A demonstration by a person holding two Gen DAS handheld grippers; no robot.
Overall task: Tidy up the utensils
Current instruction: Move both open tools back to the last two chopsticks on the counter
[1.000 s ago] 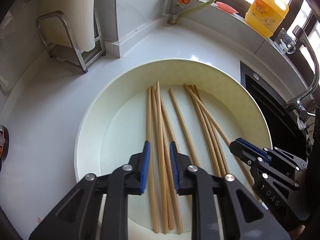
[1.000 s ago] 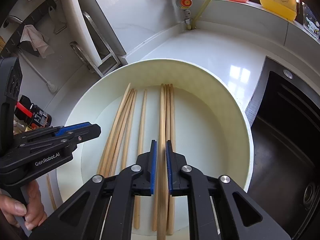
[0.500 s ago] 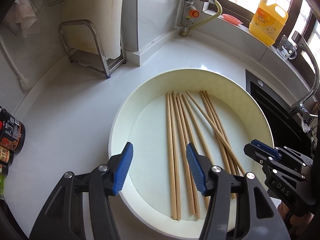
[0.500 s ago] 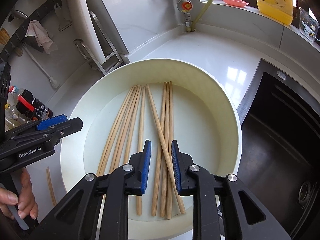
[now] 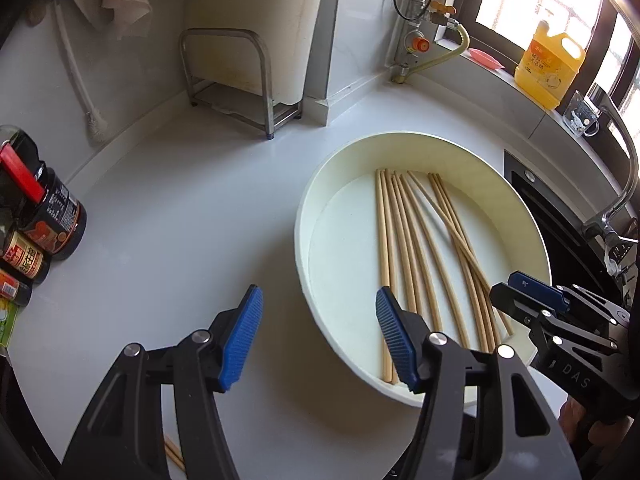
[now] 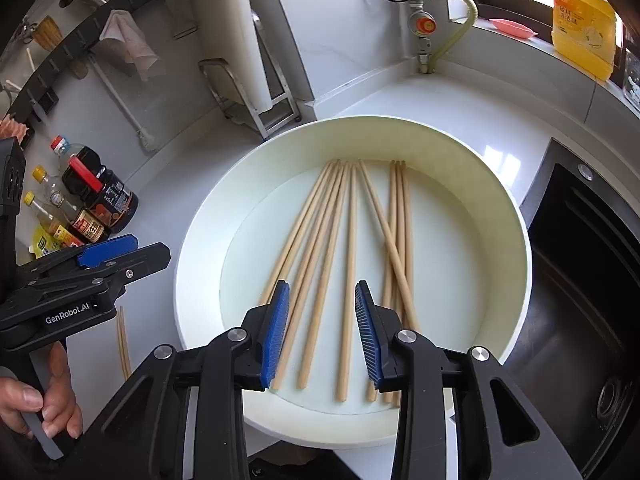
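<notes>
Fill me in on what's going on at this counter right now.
A person is sorting utensils with a handheld black two-finger gripper in each hand. About ten wooden chopsticks lie loose in a round cream-white basin on the white countertop, beside a dark sink. The left gripper and the right gripper both hover above the basin with their jaws opening and grip nothing. Two more chopsticks lie on the counter outside the basin.
</notes>
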